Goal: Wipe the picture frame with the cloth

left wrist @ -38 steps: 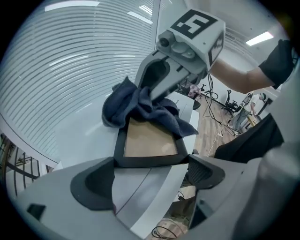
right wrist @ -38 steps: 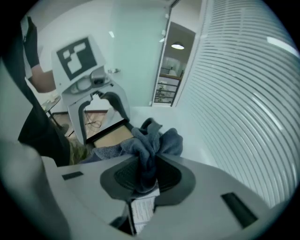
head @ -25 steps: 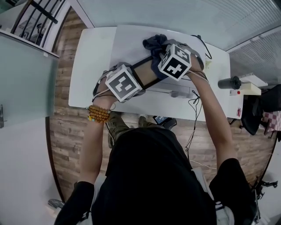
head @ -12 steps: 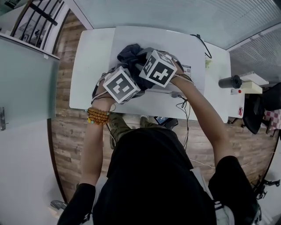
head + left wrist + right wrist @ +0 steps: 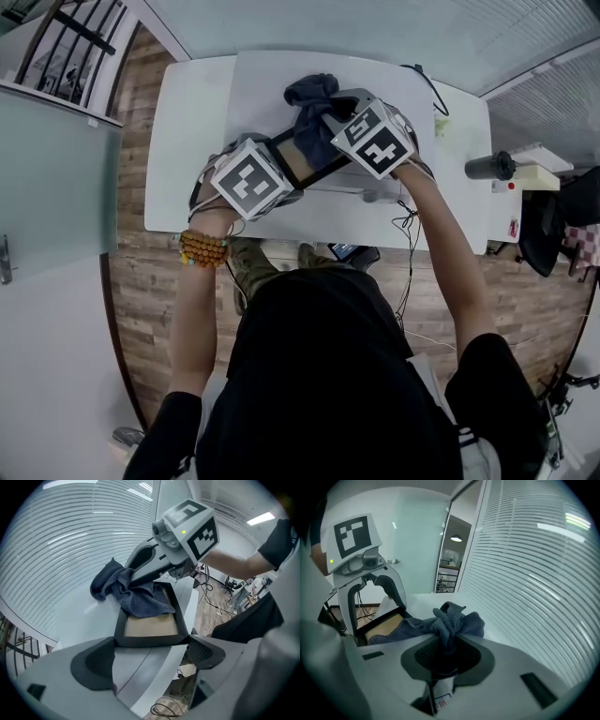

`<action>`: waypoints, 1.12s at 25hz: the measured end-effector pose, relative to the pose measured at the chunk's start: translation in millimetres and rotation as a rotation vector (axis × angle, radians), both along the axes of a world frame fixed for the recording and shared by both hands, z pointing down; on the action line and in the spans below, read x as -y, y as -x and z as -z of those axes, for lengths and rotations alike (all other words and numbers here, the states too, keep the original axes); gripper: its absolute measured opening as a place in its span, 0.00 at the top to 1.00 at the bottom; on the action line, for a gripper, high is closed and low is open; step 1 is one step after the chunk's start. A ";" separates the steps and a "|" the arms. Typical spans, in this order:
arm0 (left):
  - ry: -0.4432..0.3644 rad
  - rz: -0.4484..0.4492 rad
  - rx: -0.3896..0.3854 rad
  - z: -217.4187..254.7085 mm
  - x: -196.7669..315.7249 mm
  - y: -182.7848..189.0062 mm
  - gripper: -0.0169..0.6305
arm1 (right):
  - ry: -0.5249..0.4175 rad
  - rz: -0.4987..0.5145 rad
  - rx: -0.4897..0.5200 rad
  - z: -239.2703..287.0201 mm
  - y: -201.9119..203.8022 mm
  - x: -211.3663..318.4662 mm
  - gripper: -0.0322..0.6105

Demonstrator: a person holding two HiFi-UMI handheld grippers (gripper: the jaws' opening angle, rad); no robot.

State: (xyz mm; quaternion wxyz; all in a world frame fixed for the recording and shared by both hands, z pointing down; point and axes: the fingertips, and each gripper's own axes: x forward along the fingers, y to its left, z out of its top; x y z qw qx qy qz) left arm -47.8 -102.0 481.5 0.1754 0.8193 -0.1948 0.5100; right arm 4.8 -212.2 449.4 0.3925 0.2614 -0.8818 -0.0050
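A black picture frame (image 5: 323, 169) with a tan panel (image 5: 150, 626) lies on the white table (image 5: 192, 131). My left gripper (image 5: 151, 652) stands at the frame's near edge, one jaw against each near corner, shut on it. A dark blue cloth (image 5: 309, 101) is draped over the far part of the frame (image 5: 133, 597). My right gripper (image 5: 444, 649) is shut on a bunched fold of the cloth (image 5: 450, 623). In the left gripper view, the right gripper (image 5: 140, 573) presses the cloth down on the frame's far end.
A black cylinder (image 5: 489, 169) rests on a side unit at the right. Cables (image 5: 427, 89) trail over the table's far right corner and hang off the near edge (image 5: 405, 225). Window blinds (image 5: 534, 564) run behind the table. Wooden floor lies to the left.
The right gripper swept the cloth left across the frame, then back to the right and toward the far end. The left gripper stayed at the near edge.
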 end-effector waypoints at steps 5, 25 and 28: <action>0.002 0.001 -0.005 3.2 -0.3 0.4 0.22 | -0.018 -0.061 -0.016 1.0 -19.6 -21.1 0.88; -0.012 -0.055 0.032 0.3 -0.3 2.9 0.21 | 0.164 0.000 0.213 -1.2 31.1 -115.8 0.88; -0.013 -0.051 0.018 1.7 -1.7 1.7 0.21 | 0.213 0.060 0.255 0.3 30.6 -123.7 0.87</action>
